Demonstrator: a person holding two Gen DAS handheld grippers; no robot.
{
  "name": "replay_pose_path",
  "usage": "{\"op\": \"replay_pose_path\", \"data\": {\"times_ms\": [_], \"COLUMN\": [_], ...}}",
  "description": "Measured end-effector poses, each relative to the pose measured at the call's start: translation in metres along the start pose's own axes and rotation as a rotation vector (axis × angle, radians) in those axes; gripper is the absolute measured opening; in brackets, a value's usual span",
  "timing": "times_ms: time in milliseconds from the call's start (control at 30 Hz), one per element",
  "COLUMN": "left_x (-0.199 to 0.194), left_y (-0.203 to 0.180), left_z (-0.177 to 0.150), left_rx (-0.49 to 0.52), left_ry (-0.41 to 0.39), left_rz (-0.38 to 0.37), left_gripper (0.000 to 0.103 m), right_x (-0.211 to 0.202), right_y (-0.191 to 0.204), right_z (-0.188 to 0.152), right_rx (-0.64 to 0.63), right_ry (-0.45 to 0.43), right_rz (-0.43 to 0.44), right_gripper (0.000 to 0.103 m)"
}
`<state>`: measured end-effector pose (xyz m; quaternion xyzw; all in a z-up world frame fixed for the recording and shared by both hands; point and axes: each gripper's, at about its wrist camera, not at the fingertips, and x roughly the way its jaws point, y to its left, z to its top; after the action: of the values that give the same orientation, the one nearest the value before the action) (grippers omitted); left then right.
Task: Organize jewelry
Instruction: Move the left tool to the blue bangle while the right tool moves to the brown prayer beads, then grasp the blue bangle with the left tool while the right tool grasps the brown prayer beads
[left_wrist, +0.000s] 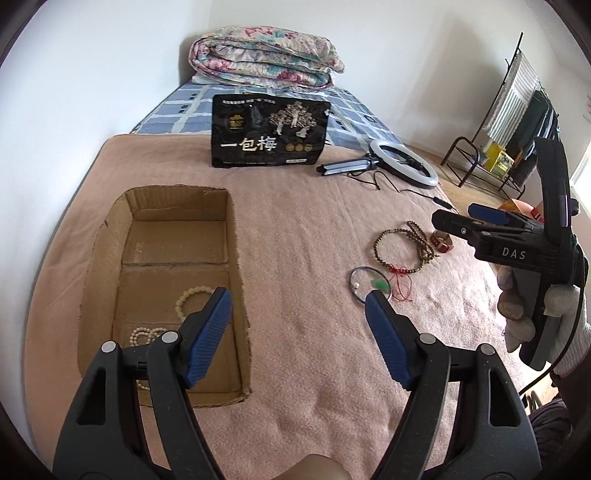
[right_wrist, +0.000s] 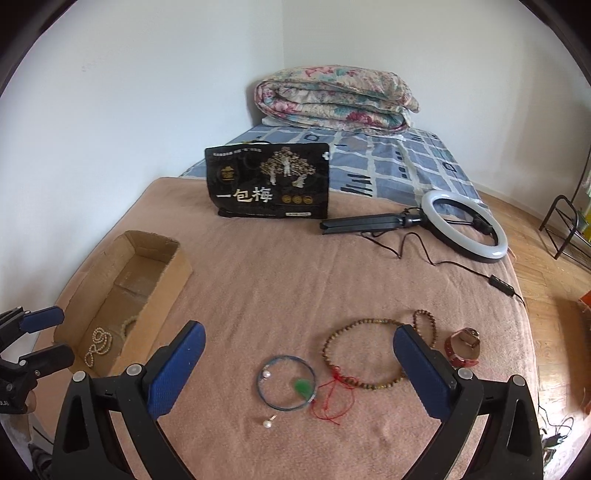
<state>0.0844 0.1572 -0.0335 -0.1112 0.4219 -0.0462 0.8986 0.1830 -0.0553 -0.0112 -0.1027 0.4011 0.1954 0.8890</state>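
Both my claws released: left gripper (left_wrist: 297, 295) near cardboard box (left_wrist: 236, 258), right gripper (right_wrist: 299, 332) over wire bangle (right_wrist: 286, 382)

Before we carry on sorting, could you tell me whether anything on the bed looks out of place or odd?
One small pearl piece lies loose on the pink blanket, apart from the blue bangle, brown bead necklace and red watch. Two pale bead strands already sit in the cardboard box. Nothing looks damaged.
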Motion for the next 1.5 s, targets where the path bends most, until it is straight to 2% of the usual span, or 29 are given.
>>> {"op": "replay_pose_path", "data": {"times_ms": [267,500,733,1100,1500], "left_x": [0.031,0.073,0.124,0.177,0.203], "left_y": [-0.050,-0.081,-0.105,-0.115,-0.116], "left_z": [-0.004,-0.005,-0.013,-0.014,-0.015], "left_rx": [0.111,0.142,0.166,0.224,0.286], "left_ry": [0.071,0.164,0.234,0.277,0.300], "left_rz": [-0.060,-0.123,-0.145,-0.108,-0.069], "left_gripper": [0.077,0.077,0.077,0.077,0.077], "right_x": [0.000,0.013,0.036,0.065,0.085], "right_y": [-0.068,-0.108,-0.142,-0.155,-0.161], "right_z": [-0.015,-0.031,-0.044,-0.057,-0.059], "right_rx": [0.107,0.175,0.251,0.290,0.318], "right_ry": [0.029,0.059,0.120,0.191,0.221], "right_rz": [-0.031,-0.019,0.018,0.096,0.120], "right_gripper": [0.103,0.102,0.091,0.072,0.063]}}
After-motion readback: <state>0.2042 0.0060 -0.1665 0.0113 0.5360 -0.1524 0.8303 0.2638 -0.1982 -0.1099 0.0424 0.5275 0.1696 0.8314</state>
